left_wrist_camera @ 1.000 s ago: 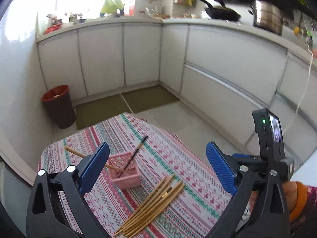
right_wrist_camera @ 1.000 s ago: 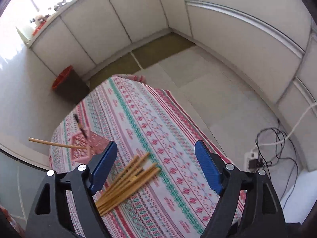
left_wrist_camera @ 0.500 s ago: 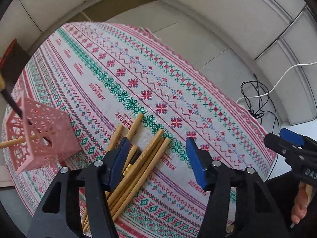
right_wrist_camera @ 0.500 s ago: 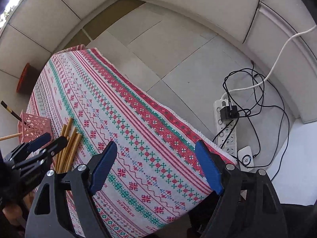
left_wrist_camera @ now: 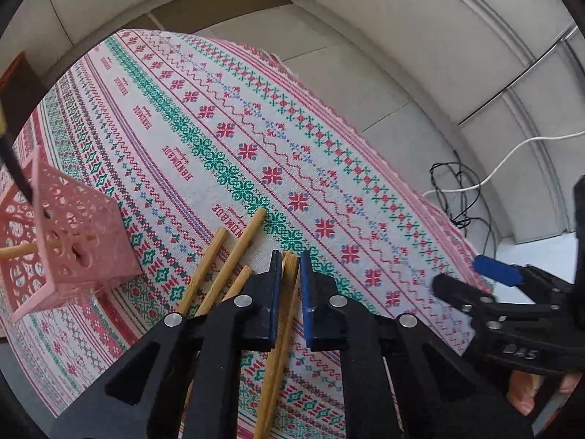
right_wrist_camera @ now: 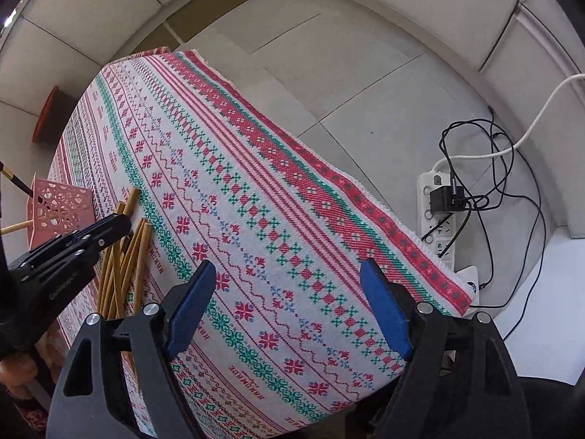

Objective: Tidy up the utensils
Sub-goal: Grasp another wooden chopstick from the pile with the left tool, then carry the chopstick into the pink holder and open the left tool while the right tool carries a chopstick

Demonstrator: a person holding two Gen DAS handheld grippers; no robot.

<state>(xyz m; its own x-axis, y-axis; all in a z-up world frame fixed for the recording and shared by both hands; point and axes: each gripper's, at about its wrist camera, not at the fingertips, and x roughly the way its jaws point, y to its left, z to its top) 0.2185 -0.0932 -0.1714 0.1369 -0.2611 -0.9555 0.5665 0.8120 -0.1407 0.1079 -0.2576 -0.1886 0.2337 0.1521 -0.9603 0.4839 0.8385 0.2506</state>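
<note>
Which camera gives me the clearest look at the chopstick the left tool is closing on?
Left wrist: the chopstick runs between the left tool's nearly closed blue pads. Right wrist shows the chopstick pile from the side, mostly hidden behind that tool.

- Bench [right_wrist_camera: 365, 219] covered with a woven cloth [left_wrist_camera: 226, 135]: red, green and blue cross-stitch bands on a pale ground.
- Pink openwork basket [left_wrist_camera: 73, 241] sits on the cloth at the left edge, a wooden stick and a dark stick poking from it.
- Bundle of bamboo chopsticks [left_wrist_camera: 219, 256] lies loose on the cloth just beside the basket, roughly parallel.
- Floor [right_wrist_camera: 365, 73]: grey tiles, with a white power strip [right_wrist_camera: 438, 219] and tangled cables.
</note>
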